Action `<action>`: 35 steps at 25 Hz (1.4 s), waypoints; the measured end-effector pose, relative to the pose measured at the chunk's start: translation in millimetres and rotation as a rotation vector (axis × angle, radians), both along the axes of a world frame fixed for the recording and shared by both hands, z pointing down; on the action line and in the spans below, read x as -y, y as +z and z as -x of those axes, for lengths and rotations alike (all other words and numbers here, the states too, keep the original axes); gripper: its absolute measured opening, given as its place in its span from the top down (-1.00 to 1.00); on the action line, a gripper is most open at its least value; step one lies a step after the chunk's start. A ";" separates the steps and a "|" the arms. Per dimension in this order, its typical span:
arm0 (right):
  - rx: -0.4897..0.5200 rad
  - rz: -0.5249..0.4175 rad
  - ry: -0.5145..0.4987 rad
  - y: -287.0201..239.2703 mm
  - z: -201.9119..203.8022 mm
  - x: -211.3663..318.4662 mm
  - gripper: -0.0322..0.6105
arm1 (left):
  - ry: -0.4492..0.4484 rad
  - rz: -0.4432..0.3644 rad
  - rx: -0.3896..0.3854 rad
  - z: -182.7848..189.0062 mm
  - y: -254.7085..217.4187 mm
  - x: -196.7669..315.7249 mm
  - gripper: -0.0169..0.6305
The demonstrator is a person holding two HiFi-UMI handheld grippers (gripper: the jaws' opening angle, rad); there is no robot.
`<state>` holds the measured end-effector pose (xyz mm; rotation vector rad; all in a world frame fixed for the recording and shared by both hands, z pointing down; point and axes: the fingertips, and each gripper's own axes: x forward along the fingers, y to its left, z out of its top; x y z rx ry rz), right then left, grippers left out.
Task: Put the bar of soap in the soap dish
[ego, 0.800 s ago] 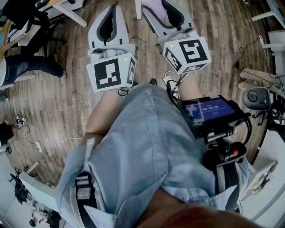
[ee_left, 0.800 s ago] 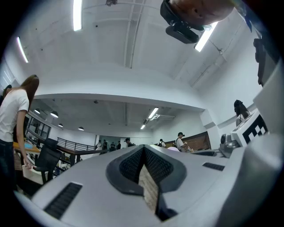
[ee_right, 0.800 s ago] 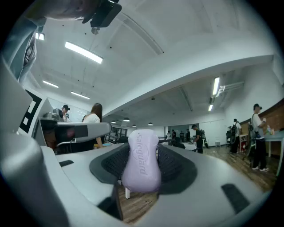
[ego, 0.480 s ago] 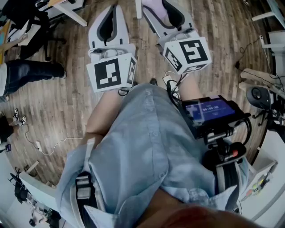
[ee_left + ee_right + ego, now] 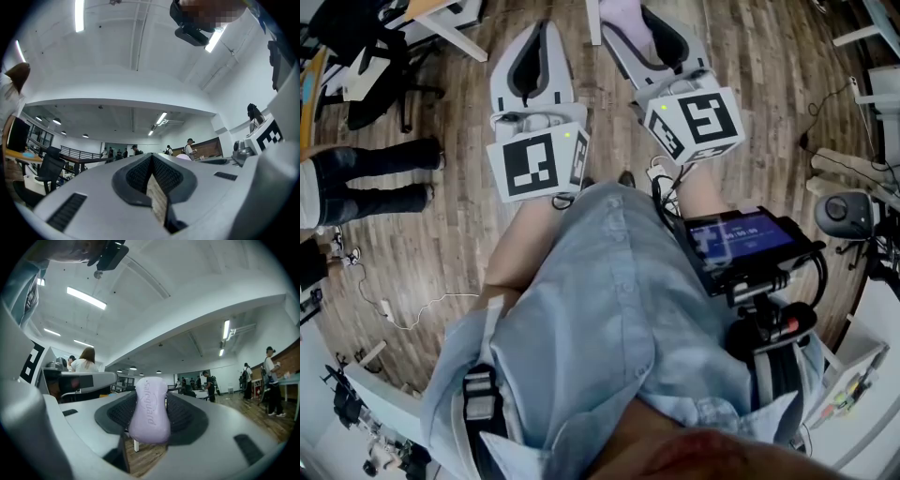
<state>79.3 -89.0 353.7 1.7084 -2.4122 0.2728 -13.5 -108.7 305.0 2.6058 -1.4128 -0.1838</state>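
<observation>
The right gripper (image 5: pixel 150 397) is clamped on the bar of soap (image 5: pixel 150 411): its two dark ribbed pads (image 5: pixel 185 411) press on the two long sides of the bar, which stands on its edge between them and pokes out toward the camera. The bar is pale lilac and rounded, with the word "Safeguard" pressed into its face. In the head view the same gripper (image 5: pixel 639 26) is at the upper middle, and a pale bit of the soap (image 5: pixel 623 17) shows between its jaws at the top edge. The left gripper (image 5: pixel 151 157) is closed with nothing in it; its pads meet at the far end, and only a narrow strip of floor is seen through the slit below them. In the head view the left gripper (image 5: pixel 541 39) is held just beside the right one, both in front of the person. Each carries a cube with square markers, the left cube (image 5: pixel 534 161) and the right cube (image 5: pixel 694 120). Below them are the person's light blue shirt (image 5: pixel 609 309) and a small screen (image 5: pixel 741 239) mounted on a dark stand at the person's right side. Under all this is a wooden floor (image 5: pixel 441 234), with a thin white cable (image 5: pixel 422 305) lying on it at the left, and near the left edge stand another person's legs in dark trousers (image 5: pixel 375 178). In the right gripper view several people (image 5: pixel 272 380) stand far back in the large room.
</observation>
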 end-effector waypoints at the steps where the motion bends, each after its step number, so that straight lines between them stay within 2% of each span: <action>1: 0.011 0.003 0.002 -0.1 0.3 -0.9 0.24 | 0.001 0.002 0.001 0.1 0.4 -0.5 0.93; 24: 0.027 -0.029 -0.063 -12.1 19.8 1.1 0.25 | -0.048 -0.010 0.027 18.8 -9.7 -4.5 0.93; 35: 0.028 -0.081 -0.062 -32.2 23.2 5.6 0.25 | -0.030 -0.042 0.020 18.3 -22.1 5.9 0.93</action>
